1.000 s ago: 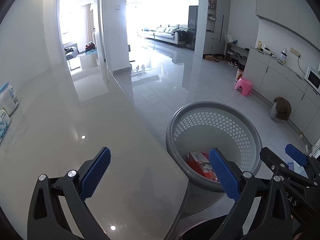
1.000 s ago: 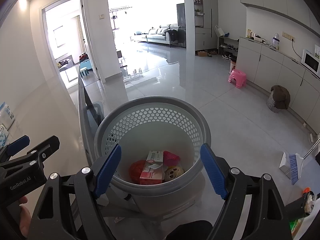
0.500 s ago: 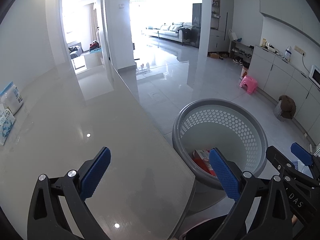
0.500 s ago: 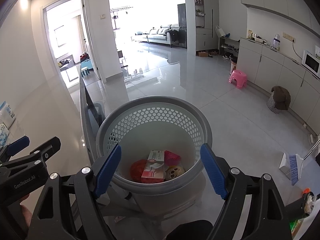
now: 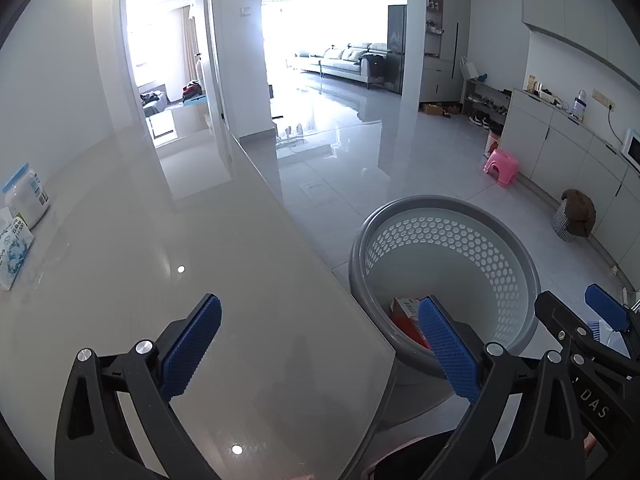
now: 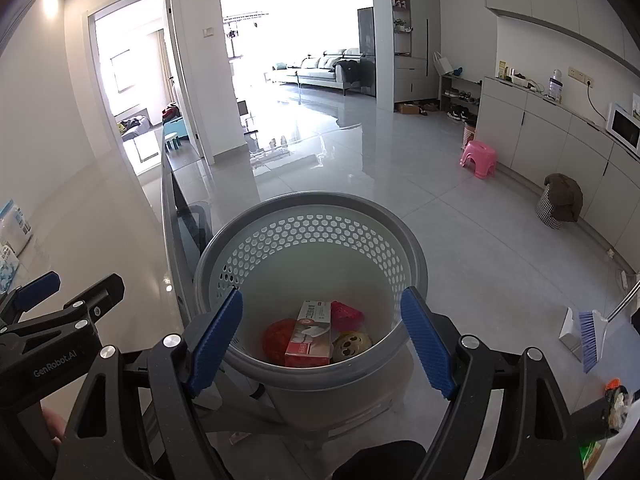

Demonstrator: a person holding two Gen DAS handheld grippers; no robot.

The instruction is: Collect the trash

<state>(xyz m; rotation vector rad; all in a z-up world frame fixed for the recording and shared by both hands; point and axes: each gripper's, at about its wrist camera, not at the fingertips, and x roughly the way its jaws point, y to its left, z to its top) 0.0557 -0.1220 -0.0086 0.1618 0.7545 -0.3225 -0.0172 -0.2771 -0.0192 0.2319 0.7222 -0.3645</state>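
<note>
Two grippers, both spread apart and empty: left gripper (image 5: 316, 344), marked "GenRobot.AI", over the table (image 5: 240, 280); right gripper (image 6: 320, 336) above the basket (image 6: 416, 264) holding a red-white carton (image 6: 310, 334).

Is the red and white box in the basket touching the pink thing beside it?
Touching: the right wrist view shows the box with its top corner lying against the pink piece in the basket.
</note>
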